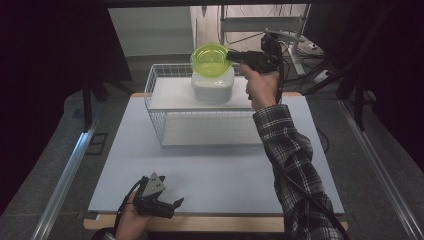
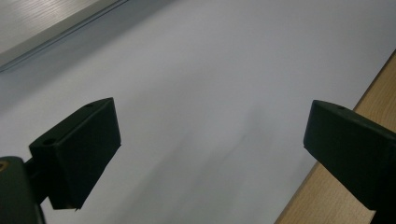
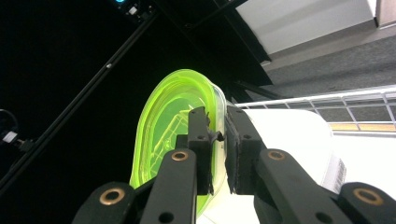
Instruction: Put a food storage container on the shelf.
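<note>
A translucent green lid (image 1: 211,58) hangs above a white box (image 1: 213,85) that stands on the top shelf of a white wire rack (image 1: 156,125). My right gripper (image 1: 231,56) is shut on the lid's right rim, held up by a hand in a plaid sleeve. In the right gripper view the two black jaws pinch the edge of the green lid (image 3: 163,121), with the white box (image 3: 289,135) just behind. My left gripper (image 1: 176,204) rests at the table's front edge, open. Its jaws stand wide apart over bare white board in the left gripper view, around my left gripper (image 2: 210,154).
The white board (image 1: 215,175) lies on a wooden table (image 1: 225,223). Dark curtains hang on both sides. A metal stand and cables sit behind the rack at the back right (image 1: 300,45).
</note>
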### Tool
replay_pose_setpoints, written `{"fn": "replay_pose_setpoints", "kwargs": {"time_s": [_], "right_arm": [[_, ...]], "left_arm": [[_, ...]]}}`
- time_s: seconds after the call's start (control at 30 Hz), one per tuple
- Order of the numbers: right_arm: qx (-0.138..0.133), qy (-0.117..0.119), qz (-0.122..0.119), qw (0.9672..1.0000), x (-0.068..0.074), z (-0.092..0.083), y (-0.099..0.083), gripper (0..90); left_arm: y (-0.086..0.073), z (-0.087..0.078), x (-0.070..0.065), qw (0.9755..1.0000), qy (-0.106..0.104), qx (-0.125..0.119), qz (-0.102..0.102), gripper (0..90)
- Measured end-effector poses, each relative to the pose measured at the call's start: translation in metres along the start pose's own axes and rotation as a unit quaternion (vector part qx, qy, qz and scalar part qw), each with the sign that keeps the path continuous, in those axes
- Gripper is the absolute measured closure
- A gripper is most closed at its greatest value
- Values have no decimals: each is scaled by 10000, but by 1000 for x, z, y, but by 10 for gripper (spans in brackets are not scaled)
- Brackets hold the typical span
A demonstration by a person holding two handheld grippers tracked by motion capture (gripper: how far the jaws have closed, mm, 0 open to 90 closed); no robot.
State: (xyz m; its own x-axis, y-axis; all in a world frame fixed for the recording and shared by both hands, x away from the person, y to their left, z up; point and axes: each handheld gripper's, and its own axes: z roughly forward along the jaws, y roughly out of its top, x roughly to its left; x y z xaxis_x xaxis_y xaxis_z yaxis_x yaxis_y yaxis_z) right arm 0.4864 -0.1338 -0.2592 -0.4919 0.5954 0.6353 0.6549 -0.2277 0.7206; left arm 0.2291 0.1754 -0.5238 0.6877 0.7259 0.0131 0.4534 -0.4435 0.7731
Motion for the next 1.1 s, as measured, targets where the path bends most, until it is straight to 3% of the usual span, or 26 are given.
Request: {"fn": "replay_pose_setpoints", "kwargs": {"time_s": [0.23, 0.33, 0.4, 0.7, 0.83, 1.0, 1.07, 1.1], "right_arm": [[18, -209, 9, 9998, -1, 5, 1, 803], [51, -509, -202, 9985, 1, 7, 2, 765], [69, -575, -224, 9981, 1, 8, 2, 739], [144, -639, -215, 9976, -3, 12, 4, 662], [141, -675, -321, 9971, -5, 13, 4, 526], [132, -557, -434, 9974, -5, 12, 6, 318], [156, -524, -583, 9968, -6, 11, 6, 231], [156, -524, -583, 9968, -6, 11, 6, 231]], "left_arm": [[0, 1, 0, 10000, -15, 19, 18, 35], [0, 1, -1, 10000, -21, 61, 59, 35], [0, 2, -1, 10000, -20, 66, 67, 35], [0, 2, -1, 9999, -37, 109, 93, 35], [0, 2, -1, 9999, -40, 115, 100, 35], [0, 3, -2, 9999, -40, 116, 95, 35], [0, 3, -2, 9999, -39, 120, 97, 35], [0, 3, -2, 9999, -40, 122, 96, 35]]}}
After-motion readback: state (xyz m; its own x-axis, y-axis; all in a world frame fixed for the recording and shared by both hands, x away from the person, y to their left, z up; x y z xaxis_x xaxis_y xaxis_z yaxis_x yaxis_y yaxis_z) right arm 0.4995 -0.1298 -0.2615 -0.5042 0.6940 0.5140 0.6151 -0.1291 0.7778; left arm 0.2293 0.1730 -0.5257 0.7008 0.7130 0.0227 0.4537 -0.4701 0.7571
